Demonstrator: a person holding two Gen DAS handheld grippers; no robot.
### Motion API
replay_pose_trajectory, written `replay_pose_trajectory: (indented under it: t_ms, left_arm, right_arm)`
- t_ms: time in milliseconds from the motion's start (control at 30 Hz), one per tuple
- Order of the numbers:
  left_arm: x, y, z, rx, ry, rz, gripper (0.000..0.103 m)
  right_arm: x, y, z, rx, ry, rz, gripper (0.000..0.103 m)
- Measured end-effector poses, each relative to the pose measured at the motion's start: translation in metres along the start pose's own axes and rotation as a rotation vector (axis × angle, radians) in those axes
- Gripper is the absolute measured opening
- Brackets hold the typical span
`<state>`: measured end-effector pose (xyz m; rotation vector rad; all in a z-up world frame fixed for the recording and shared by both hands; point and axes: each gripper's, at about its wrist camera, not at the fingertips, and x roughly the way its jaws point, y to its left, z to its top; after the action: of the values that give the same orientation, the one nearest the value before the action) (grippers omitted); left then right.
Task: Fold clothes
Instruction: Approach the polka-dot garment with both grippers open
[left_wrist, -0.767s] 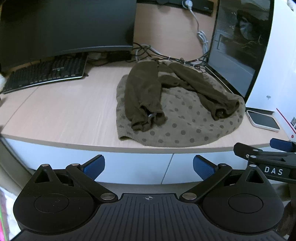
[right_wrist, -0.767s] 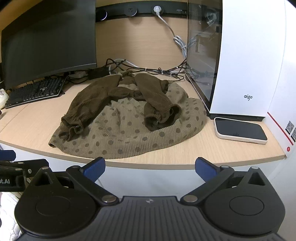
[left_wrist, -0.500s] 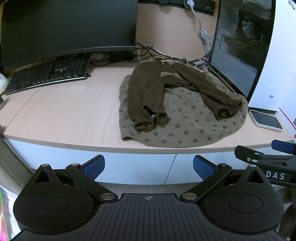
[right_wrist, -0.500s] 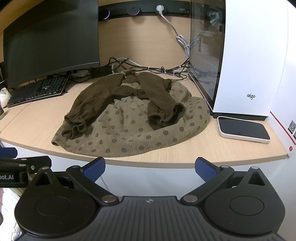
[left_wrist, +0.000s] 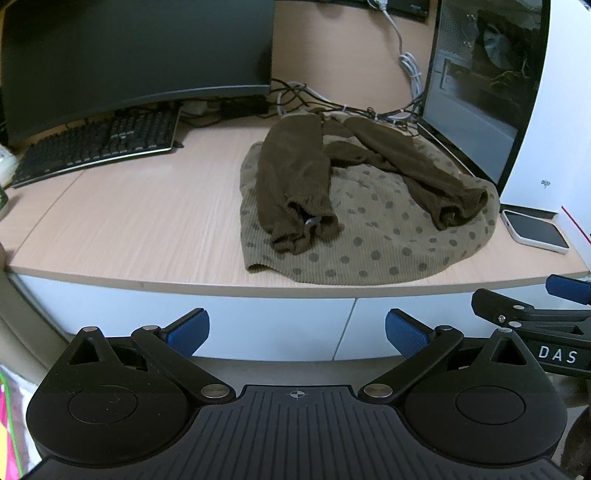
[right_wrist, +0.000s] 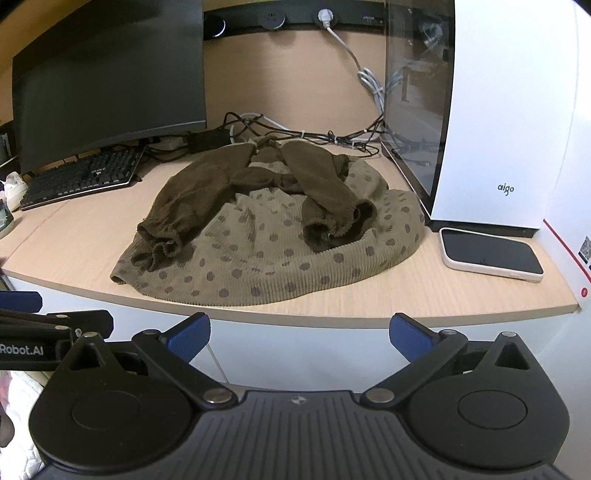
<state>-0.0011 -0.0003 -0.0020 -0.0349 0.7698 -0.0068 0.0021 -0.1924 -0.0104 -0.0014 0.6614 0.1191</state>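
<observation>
An olive garment with dark polka dots (left_wrist: 373, 236) (right_wrist: 273, 254) lies spread on the wooden desk (left_wrist: 129, 218) (right_wrist: 424, 295), its two dark brown sleeves (left_wrist: 295, 177) (right_wrist: 325, 184) folded over its front. My left gripper (left_wrist: 297, 330) hangs open below the desk's front edge, nothing between its blue pads. My right gripper (right_wrist: 299, 334) is open too, below the edge and in front of the garment's hem. Each gripper shows at the side of the other's view.
A black monitor (left_wrist: 129, 51) (right_wrist: 107, 74) and keyboard (left_wrist: 96, 144) (right_wrist: 81, 177) stand at the left. A white computer case (right_wrist: 491, 110) (left_wrist: 480, 85) stands at the right, a phone (right_wrist: 491, 254) (left_wrist: 535, 230) beside it. Cables (right_wrist: 295, 133) run behind the garment.
Both grippers have edged toward the desk; the garment looms a little larger in both views. Their jaws stay wide open.
</observation>
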Motion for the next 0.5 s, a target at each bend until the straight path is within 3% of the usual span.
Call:
replay_pose_trajectory:
  t_ms: [500]
  left_arm:
    - [-0.008,-0.002,0.008,-0.002,-0.084,-0.001,0.103]
  right_arm:
    - [-0.001,-0.012,0.002,0.05,-0.026,-0.004,0.103]
